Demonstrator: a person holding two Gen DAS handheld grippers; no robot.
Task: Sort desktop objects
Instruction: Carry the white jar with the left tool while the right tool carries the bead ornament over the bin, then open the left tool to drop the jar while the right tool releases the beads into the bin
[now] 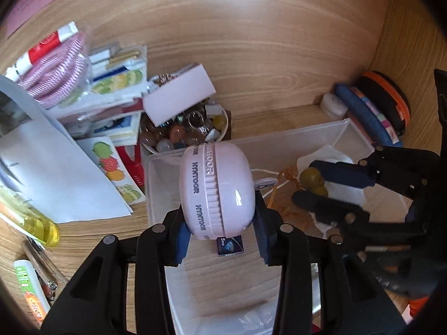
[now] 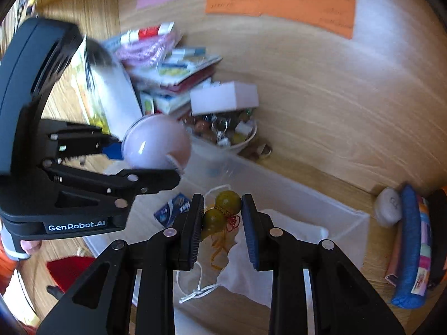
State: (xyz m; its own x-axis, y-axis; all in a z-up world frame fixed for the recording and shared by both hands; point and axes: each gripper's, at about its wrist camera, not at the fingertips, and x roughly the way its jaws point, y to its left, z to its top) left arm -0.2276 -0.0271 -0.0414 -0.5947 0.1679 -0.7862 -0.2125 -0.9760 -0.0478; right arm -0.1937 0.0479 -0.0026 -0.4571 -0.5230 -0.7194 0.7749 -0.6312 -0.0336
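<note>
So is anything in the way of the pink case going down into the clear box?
Nothing visible blocks it. The left gripper holds the pink case above the clear box; only a small blue packet lies on the box's floor beneath.

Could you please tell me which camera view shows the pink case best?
The left wrist view: the pink case is sharp, with its lettering and ribbed seam readable, between the left claw's pads. In the right wrist view the case is a blurred dome with no lettering visible.
</note>
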